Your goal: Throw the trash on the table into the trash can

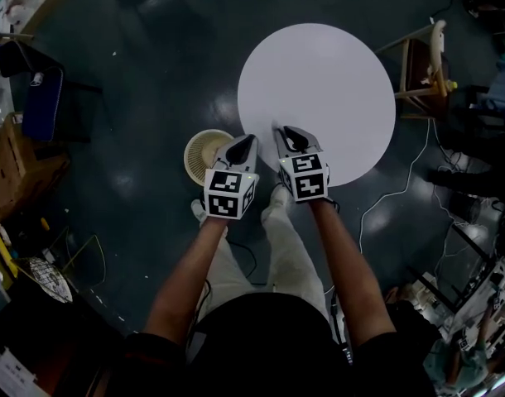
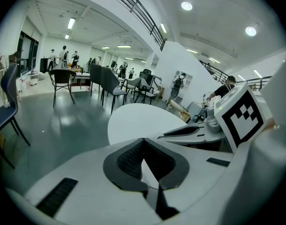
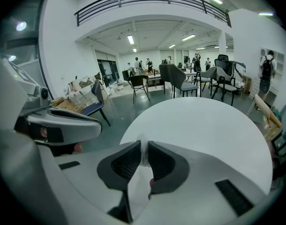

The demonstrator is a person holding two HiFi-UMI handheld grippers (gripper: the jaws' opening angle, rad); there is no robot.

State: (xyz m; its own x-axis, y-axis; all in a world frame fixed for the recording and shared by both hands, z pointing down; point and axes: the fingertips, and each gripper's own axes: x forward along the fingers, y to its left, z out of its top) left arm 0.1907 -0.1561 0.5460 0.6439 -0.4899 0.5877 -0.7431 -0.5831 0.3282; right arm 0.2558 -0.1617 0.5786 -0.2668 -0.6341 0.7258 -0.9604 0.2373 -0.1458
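A round white table (image 1: 319, 98) fills the middle of the head view, its top bare. At its near left edge my right gripper (image 1: 287, 131) is shut on a small white scrap of paper or tissue (image 3: 143, 159), pinched between the dark pads over the table (image 3: 204, 125). My left gripper (image 1: 251, 141) hangs just left of it, beside the table edge, shut with its tips touching and nothing between them (image 2: 143, 140). A beige ribbed trash can (image 1: 204, 151) stands on the dark floor directly left of the left gripper.
A wooden stool (image 1: 418, 69) stands at the table's right side, with a white cable (image 1: 393, 193) trailing over the floor below it. A blue chair (image 1: 41, 102) and clutter line the left. Farther off are grey chairs (image 2: 110, 86) and desks.
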